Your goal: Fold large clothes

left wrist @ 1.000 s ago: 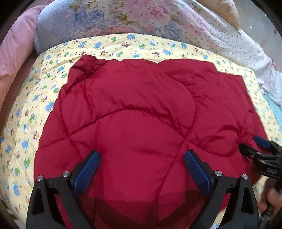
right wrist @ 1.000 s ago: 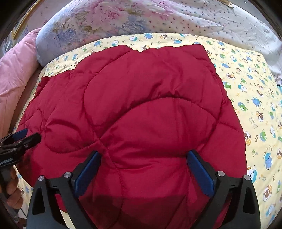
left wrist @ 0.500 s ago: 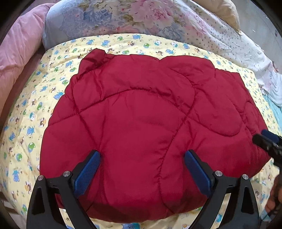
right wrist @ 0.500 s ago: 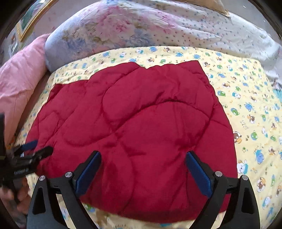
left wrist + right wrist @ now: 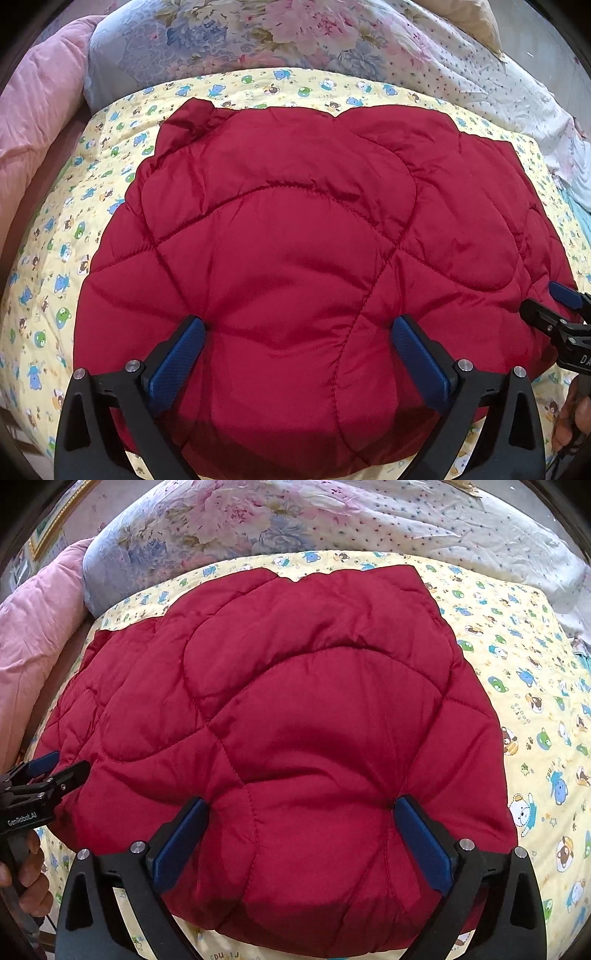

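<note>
Left gripper [image 5: 297, 328]: lower part of its own view, both blue-padded fingers [image 5: 177, 362] spread wide, jaws opening, pads pressing on nothing. It also appears at the left edge of the right wrist view, gripped by a hand [image 5: 26, 882] at lower left.

Right gripper [image 5: 301, 810]: lower part of its own view, fingers [image 5: 421, 843] equally wide apart, nothing clamped. The holding hand [image 5: 570, 417] shows at lower right of the left wrist view.

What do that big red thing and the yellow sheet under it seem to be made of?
The red quilted garment looks like padded synthetic cloth, perhaps nylon or polyester: a slight sheen, puffy panels and stitched seams. The yellow sheet looks like matte printed cotton, with cartoon bears and no shine, though the fibre cannot be told for sure.
</note>
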`<state>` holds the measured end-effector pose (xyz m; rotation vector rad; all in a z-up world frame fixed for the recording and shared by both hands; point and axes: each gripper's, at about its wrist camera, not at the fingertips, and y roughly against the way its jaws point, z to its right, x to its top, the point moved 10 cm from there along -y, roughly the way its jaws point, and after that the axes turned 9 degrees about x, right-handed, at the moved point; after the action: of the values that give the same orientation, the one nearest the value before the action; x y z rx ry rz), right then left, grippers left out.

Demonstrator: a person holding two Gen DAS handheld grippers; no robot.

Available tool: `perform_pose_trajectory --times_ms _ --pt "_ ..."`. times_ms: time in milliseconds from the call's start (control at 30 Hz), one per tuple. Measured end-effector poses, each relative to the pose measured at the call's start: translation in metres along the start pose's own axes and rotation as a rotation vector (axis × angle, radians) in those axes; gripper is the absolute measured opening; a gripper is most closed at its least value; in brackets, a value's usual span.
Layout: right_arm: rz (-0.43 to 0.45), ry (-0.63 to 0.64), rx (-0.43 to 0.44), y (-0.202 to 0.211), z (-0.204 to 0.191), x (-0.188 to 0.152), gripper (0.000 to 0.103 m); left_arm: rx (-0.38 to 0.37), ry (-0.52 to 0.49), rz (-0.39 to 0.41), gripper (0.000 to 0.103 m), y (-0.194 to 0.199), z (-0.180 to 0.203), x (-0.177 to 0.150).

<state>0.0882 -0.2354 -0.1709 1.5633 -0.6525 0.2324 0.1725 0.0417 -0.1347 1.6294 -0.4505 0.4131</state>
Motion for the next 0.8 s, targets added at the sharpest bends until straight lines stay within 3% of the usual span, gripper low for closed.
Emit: perform_pose_trajectory --times_ms 267,500,800 --pt "0.014 -0.014 0.016 0.016 -0.001 -0.001 0.099 -0.04 0.017 0.003 0.099 0.017 -0.007 -0.001" --pt "0.033 0.023 0.017 0.044 -0.007 -0.01 0.099 -0.068 0.037 0.024 0.098 0.047 -0.018 -0.021" --pt "-0.009 -0.004 -0.007 0.021 0.006 -0.026 0.1 0.005 -0.024 0.008 0.103 0.027 -0.013 -0.024"
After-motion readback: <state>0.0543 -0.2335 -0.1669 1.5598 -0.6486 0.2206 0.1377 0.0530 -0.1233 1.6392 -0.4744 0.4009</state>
